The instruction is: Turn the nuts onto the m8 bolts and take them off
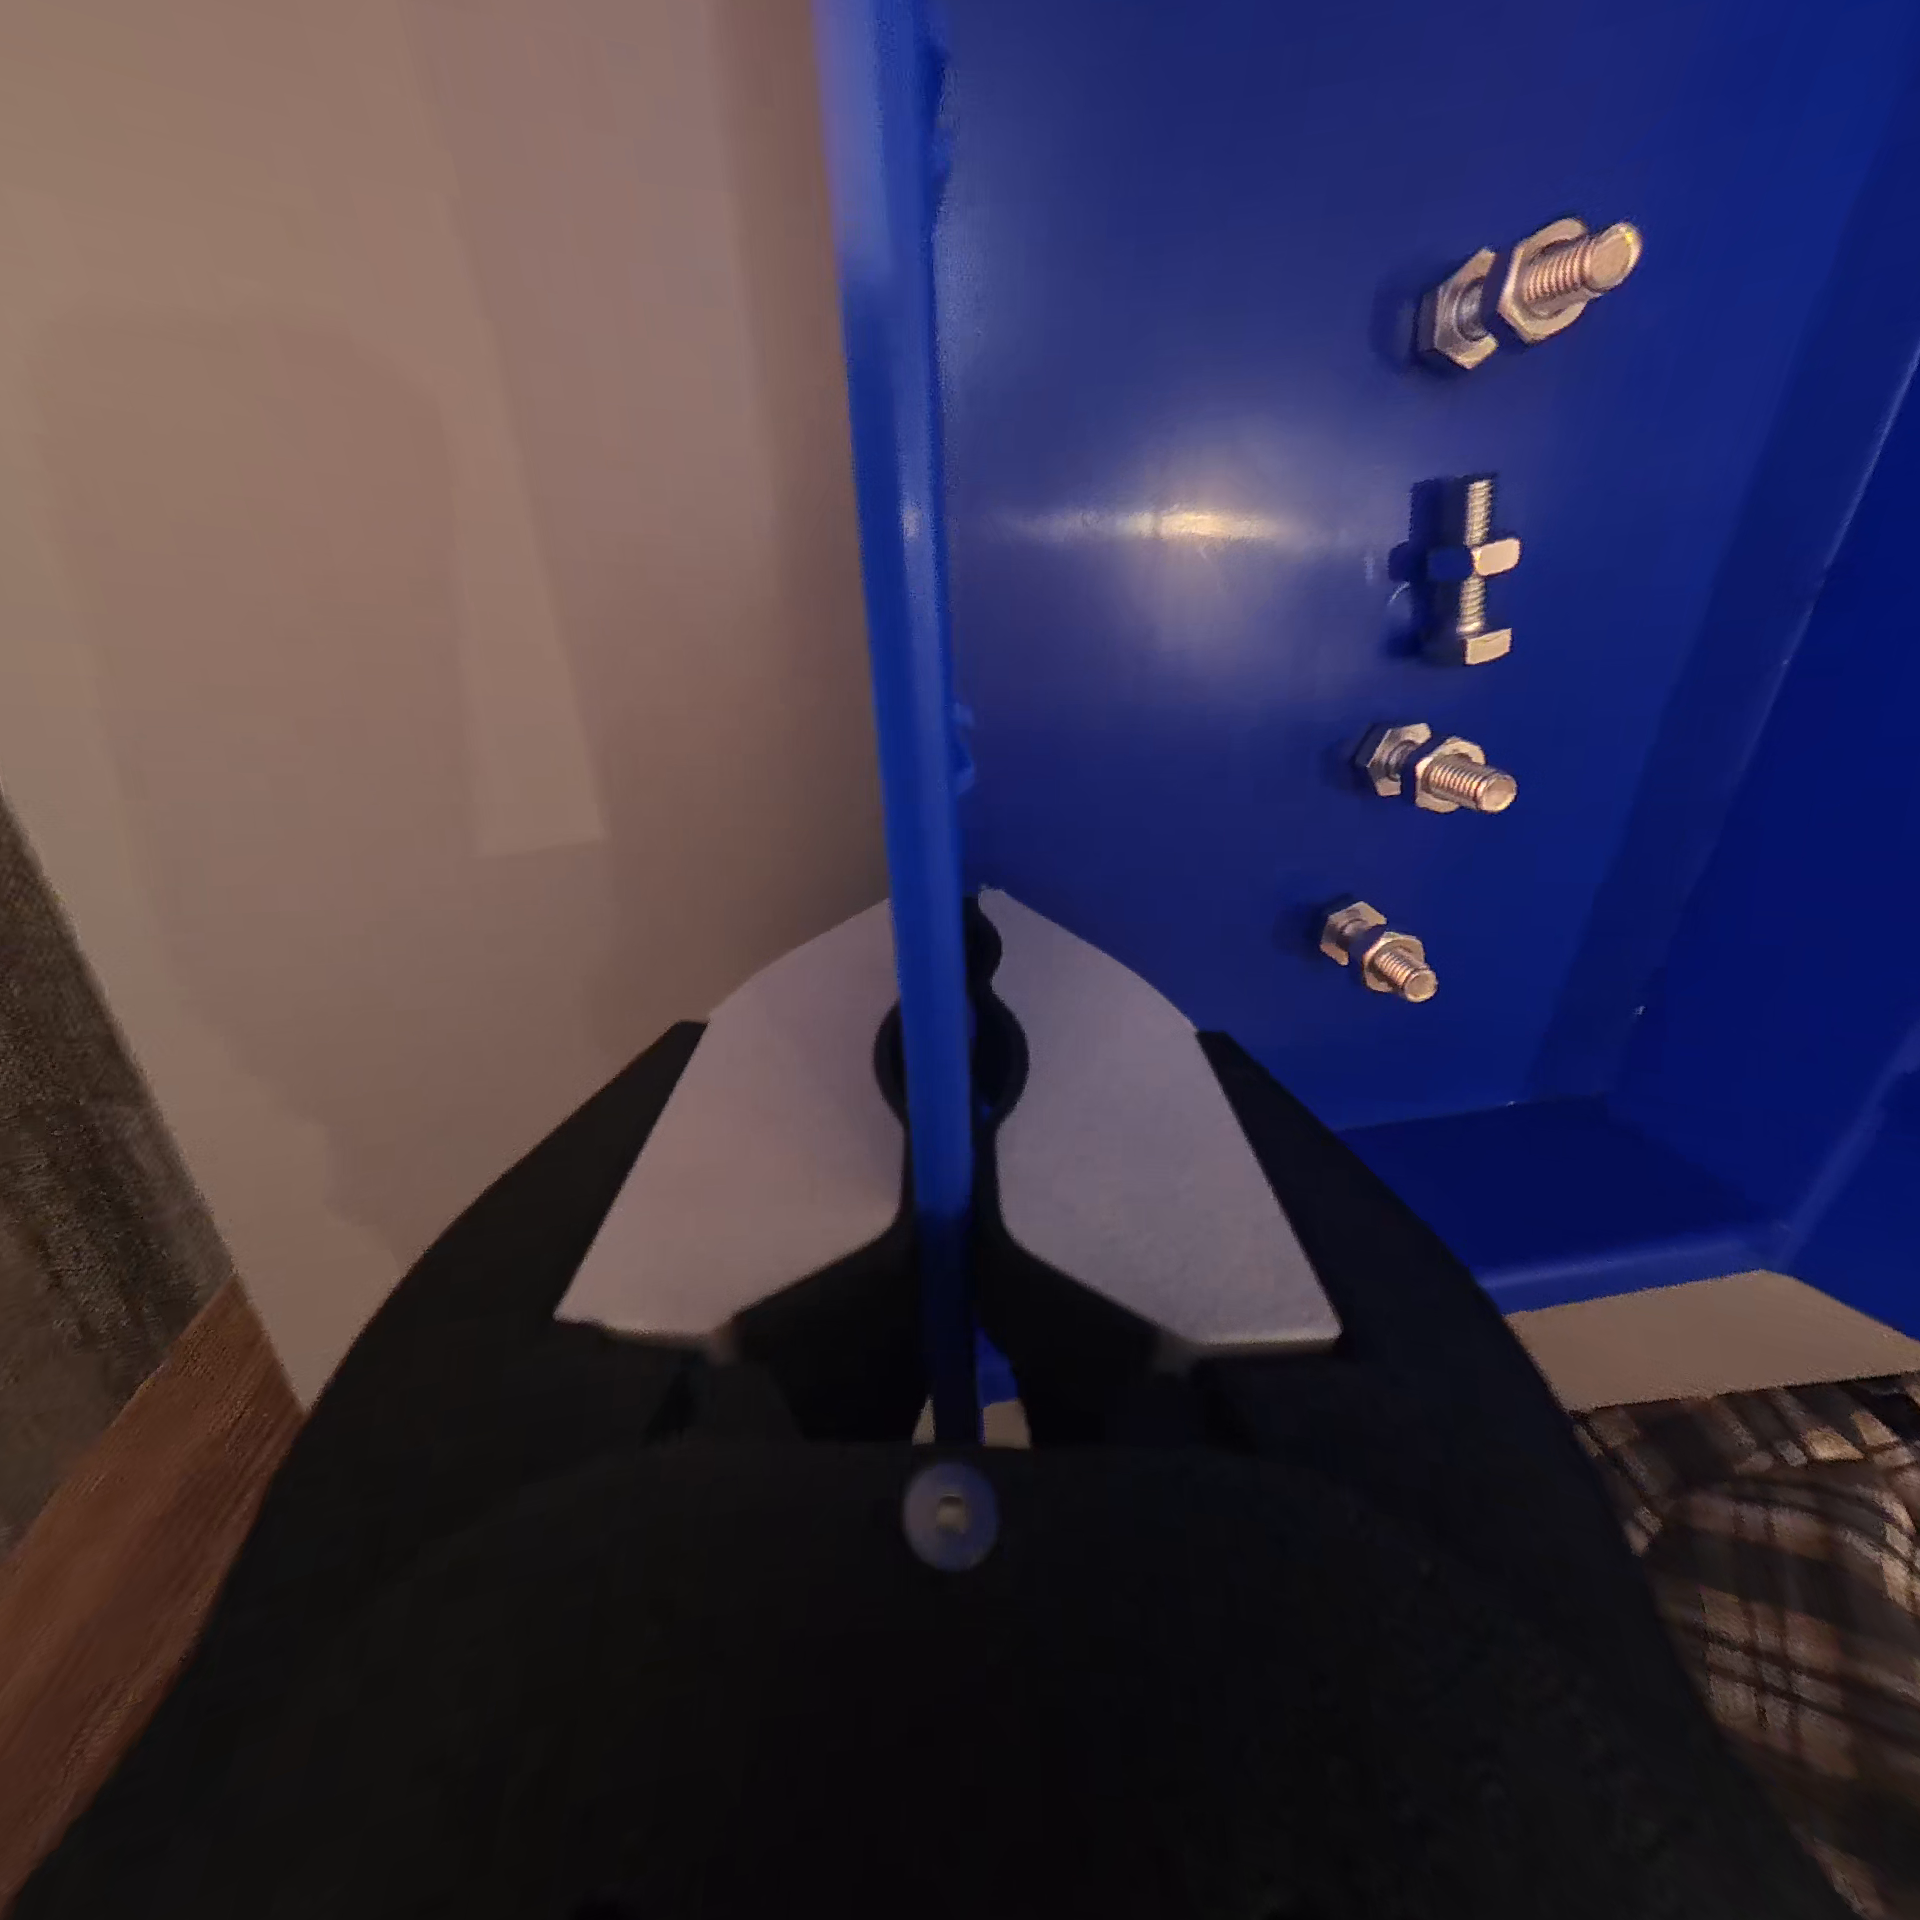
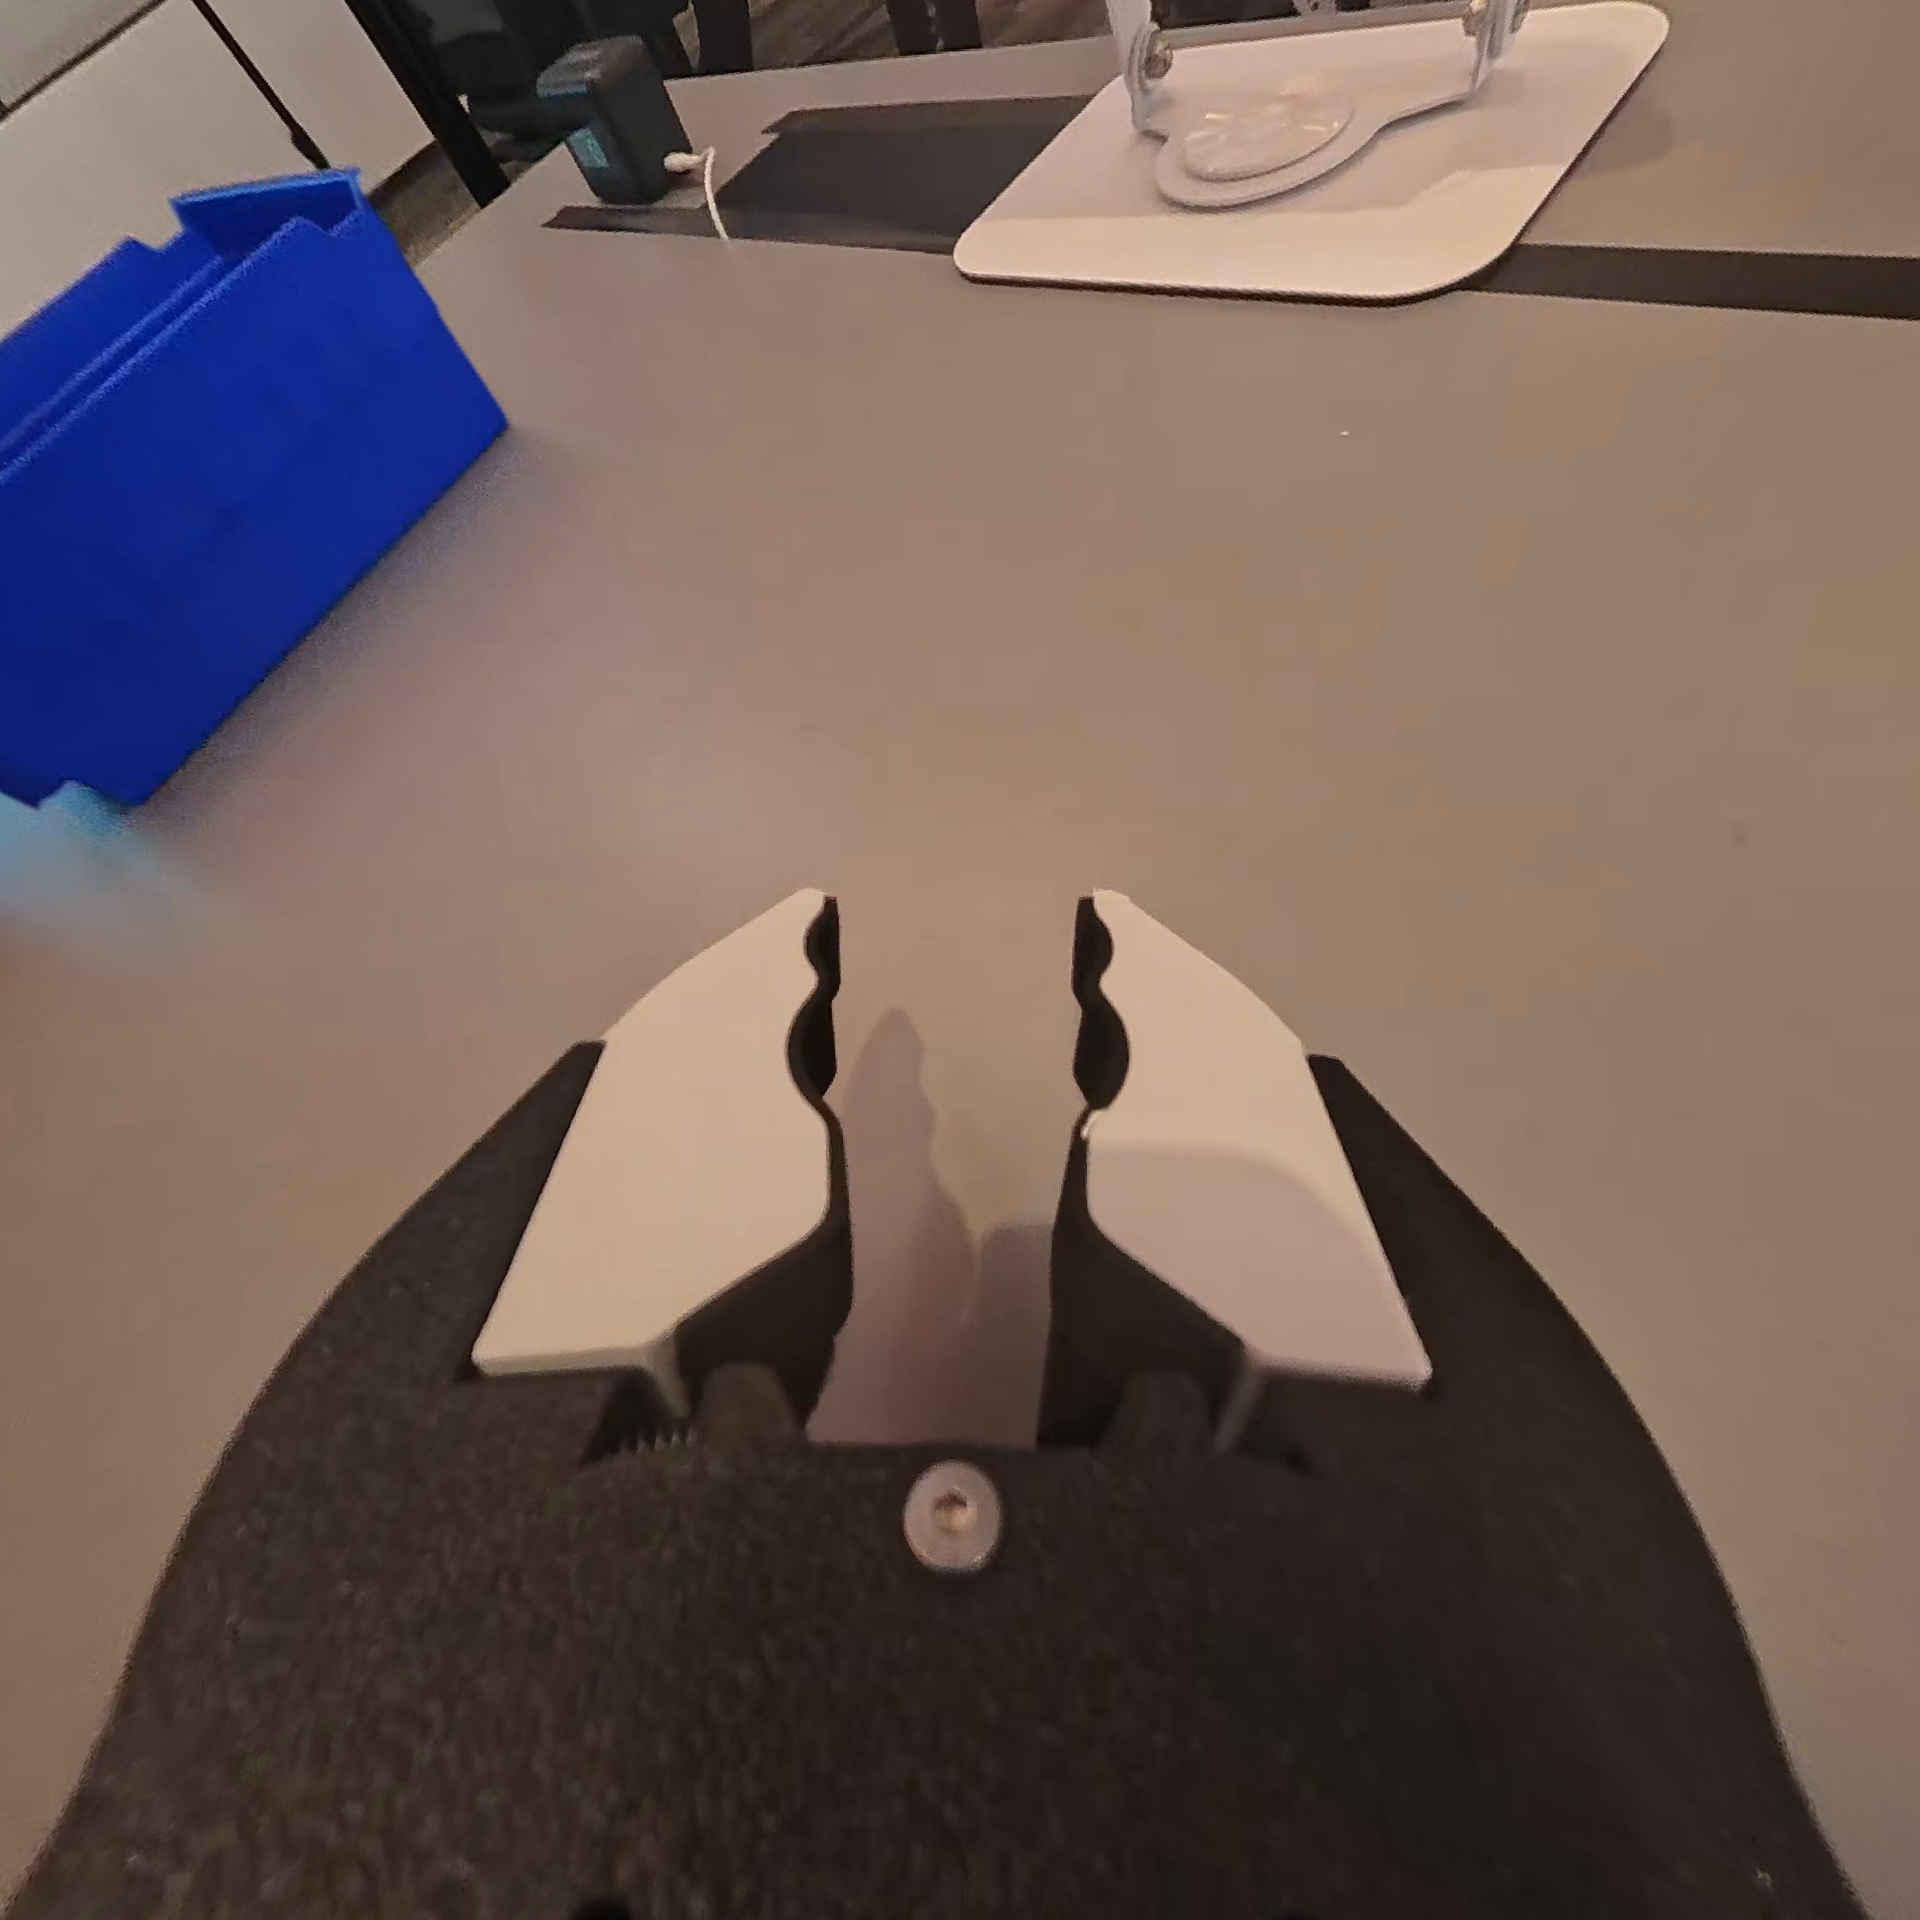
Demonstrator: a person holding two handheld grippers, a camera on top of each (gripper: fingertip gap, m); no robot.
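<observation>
- The left gripper (image 1: 940,1049), a black-bodied claw with pale grey finger plates, was clamped narrow on the thin front edge of a glossy blue plastic bin (image 1: 1195,623), the wall running straight between its two fingers.
- Inside the bin, at about 2 o'clock from the left claw in the left wrist view, four silver threaded bolts stood out from the blue inner wall in a vertical row.
- The top bolt (image 1: 1569,275), the thickest of the four, carried a hex nut (image 1: 1538,286) partway along its thread, with a second nut (image 1: 1455,322) against the wall.
- The second bolt (image 1: 1470,582) pointed toward 12 o'clock and bore two nuts.
- The third bolt (image 1: 1465,779) and the lowest bolt (image 1: 1397,971) each showed one nut on the thread and one at the wall; which is the M8 cannot be told.
- A checked cloth (image 1: 1756,1621) lay at 4 o'clock in that view.
- The right gripper (image 2: 956,914), of the same make, held nothing; its fingers stood moderately apart above a grey tabletop (image 2: 1143,623).
- In the right wrist view the blue bin (image 2: 229,499) sat at 10 o'clock, well apart from the right claw.
- A white rounded board (image 2: 1351,197) with a metal stand lay at 1 o'clock, and a dark boxy device (image 2: 618,125) with a white cord at 11 o'clock.
</observation>
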